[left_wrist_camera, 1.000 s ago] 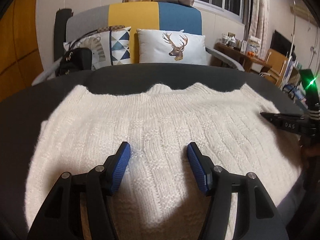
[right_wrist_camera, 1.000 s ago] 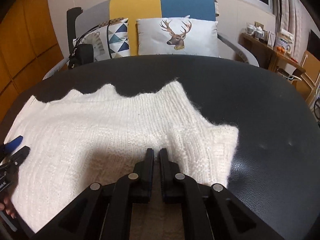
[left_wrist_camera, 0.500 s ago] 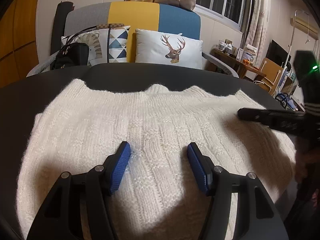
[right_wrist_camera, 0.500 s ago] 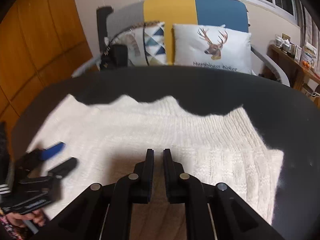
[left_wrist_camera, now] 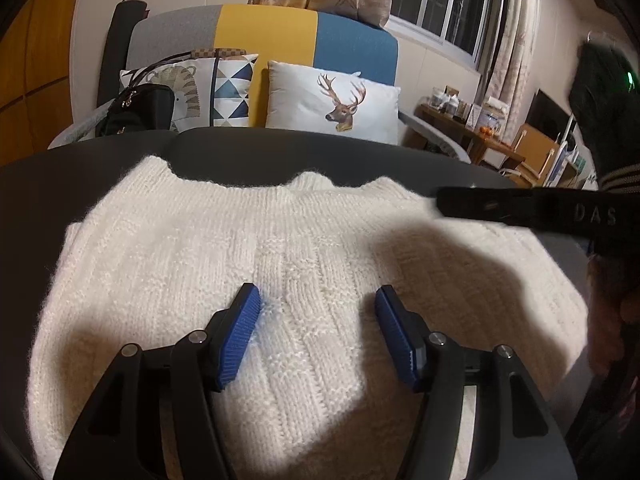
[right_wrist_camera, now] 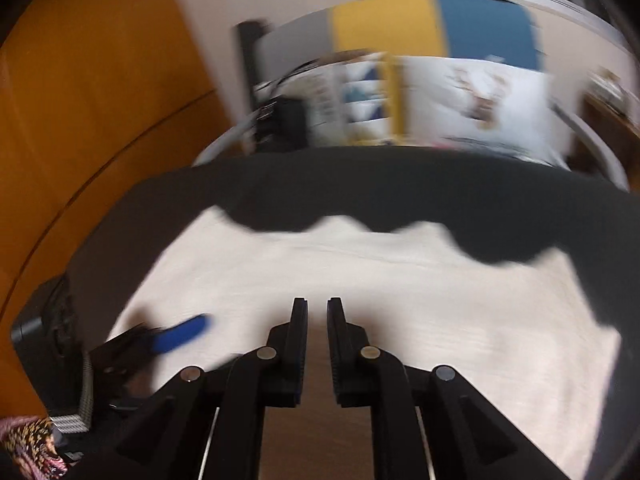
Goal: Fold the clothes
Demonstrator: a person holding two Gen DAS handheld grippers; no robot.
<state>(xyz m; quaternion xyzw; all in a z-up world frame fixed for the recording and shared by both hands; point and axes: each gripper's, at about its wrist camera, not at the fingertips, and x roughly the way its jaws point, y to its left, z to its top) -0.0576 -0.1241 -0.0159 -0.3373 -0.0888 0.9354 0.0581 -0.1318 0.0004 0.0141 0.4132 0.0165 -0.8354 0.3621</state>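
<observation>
Both grippers over white sweater (left_wrist_camera: 304,264) spread on dark tabletop (left_wrist_camera: 248,156): left gripper (left_wrist_camera: 318,336) jaws wide, right gripper (right_wrist_camera: 317,350) narrowly parted, empty, swung leftward since last second, likely repositioning for a fold.

You are looking at only one readable marking: the pale capital letters "DAS" on the black side of the right gripper (left_wrist_camera: 520,210), which is reaching in from the right edge of the left wrist view. Anything following those letters is running out of view. In the right wrist view everything is smearing with motion blur, so the dark line of print along the bottom of the deer cushion (right_wrist_camera: 476,108) is not reading as words.
</observation>
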